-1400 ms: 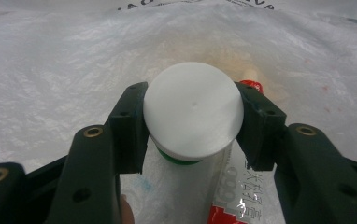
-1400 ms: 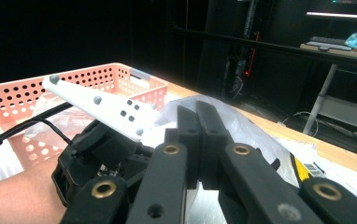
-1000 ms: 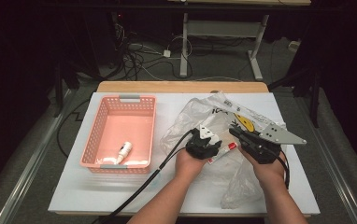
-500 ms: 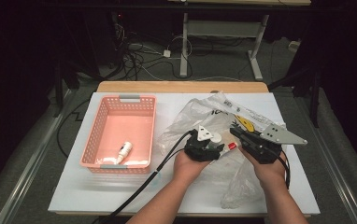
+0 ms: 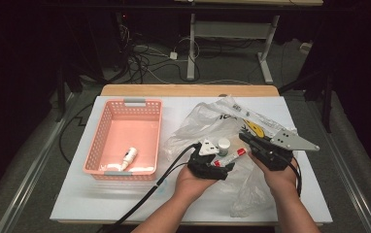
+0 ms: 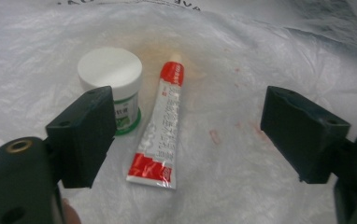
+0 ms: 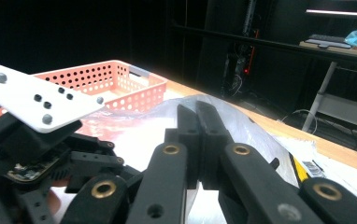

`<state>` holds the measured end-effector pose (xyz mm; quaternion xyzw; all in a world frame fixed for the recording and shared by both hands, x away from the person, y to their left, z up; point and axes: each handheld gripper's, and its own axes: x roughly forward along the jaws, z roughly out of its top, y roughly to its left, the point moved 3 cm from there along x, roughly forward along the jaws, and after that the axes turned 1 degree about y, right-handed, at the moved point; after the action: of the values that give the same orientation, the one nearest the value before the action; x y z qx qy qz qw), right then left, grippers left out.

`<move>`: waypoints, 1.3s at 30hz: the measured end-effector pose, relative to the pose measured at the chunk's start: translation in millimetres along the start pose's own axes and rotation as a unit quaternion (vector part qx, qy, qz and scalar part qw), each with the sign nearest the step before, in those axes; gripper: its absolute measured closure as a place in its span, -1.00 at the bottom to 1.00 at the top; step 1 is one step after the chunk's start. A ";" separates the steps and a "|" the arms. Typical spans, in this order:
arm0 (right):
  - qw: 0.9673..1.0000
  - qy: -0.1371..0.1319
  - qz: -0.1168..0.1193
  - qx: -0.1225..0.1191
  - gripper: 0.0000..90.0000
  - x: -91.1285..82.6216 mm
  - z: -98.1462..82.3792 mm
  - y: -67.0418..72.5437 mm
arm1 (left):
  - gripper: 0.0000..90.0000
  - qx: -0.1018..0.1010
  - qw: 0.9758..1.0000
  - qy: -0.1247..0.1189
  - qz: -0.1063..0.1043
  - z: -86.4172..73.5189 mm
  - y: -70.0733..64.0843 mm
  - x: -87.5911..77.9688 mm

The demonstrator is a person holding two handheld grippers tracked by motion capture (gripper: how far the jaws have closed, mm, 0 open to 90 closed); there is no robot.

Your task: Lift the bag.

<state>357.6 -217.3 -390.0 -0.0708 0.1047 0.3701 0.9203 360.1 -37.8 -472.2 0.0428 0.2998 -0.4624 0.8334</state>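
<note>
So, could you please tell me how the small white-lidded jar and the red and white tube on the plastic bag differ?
The white-lidded round jar stands upright; the red and white tube lies flat. The jar is short and round with a green band at its base, while the tube is long and flattened, with red at both ends. The jar sits partly behind one jaw of the left gripper; the tube lies between the open jaws. Both rest side by side on the clear plastic bag.

Left tool (image 6: 181, 135) has its jaws spread wide; right tool (image 7: 197, 140) has its jaws pressed together, both near the bench's front edge.
</note>
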 end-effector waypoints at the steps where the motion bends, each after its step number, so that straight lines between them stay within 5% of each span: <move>1: 1.000 0.000 0.000 -0.001 1.00 0.1 -0.1 0.1 | -0.64 0.001 1.000 0.001 -0.003 -1.7 -1.1 -1.5; 13: 1.000 0.004 0.001 -0.002 1.00 0.1 -1.0 0.7 | -1.00 0.008 0.999 0.008 -0.037 -18.5 -22.2 -22.4; 28: 1.000 0.006 -0.002 0.000 1.00 -0.6 -1.8 0.2 | -1.00 0.026 0.999 -0.011 -0.039 -24.2 -35.7 -69.6; 39: 1.000 0.011 -0.008 0.003 1.00 0.6 -4.4 -1.8 | -1.00 0.028 0.999 -0.018 -0.023 -31.8 -27.9 -107.4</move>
<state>358.7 -219.1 -394.3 -0.0728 0.1153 0.3621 0.9221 281.0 37.5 -434.5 0.0508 0.2725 -0.4900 0.8264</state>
